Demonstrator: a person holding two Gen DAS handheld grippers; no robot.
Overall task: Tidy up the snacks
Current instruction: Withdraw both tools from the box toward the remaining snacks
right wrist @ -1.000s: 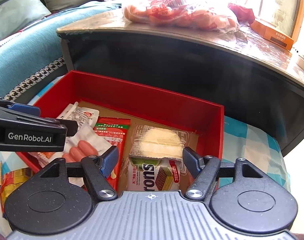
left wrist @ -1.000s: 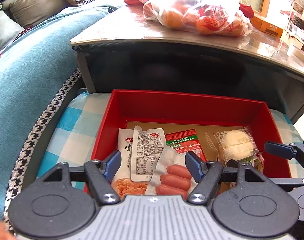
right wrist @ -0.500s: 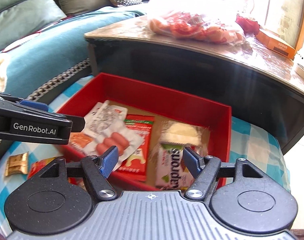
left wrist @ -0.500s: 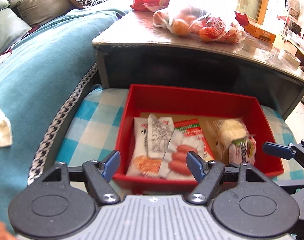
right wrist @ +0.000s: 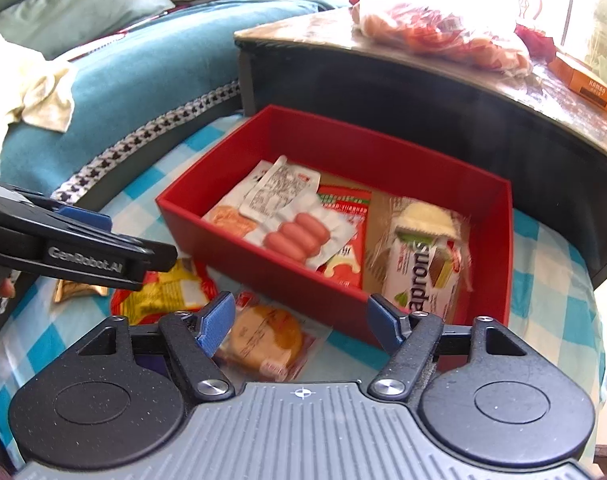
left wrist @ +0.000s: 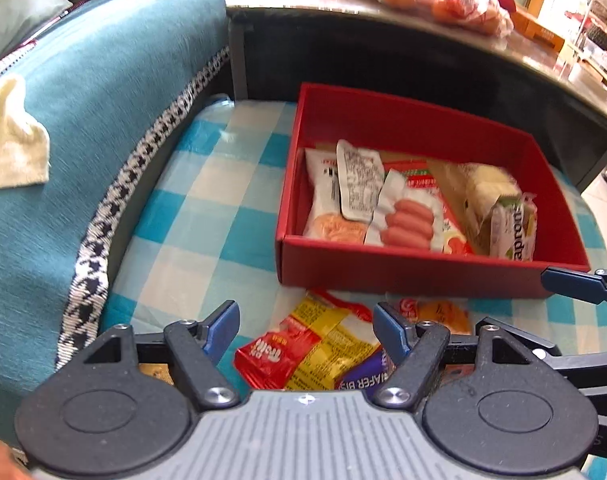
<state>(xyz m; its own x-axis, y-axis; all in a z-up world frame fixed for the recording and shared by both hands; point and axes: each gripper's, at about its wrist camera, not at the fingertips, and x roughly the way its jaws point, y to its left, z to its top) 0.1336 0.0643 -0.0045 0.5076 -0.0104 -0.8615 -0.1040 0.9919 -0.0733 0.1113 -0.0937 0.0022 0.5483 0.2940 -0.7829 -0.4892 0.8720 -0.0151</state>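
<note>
Your left claw (left wrist: 306, 330) gapes wide and empty over the red-and-yellow packet (left wrist: 303, 354) just in front of the red box (left wrist: 383, 268); it looks light and crinkly, so pinch its middle. Your right claw (right wrist: 301, 322), empty, is opening over the bun packet (right wrist: 265, 338). The box holds a "Loackerapronis"-style wafer pack (right wrist: 421, 280), partly readable.

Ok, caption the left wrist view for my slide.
Open left tongs over loose snack packets before the part-filled red box.
</note>
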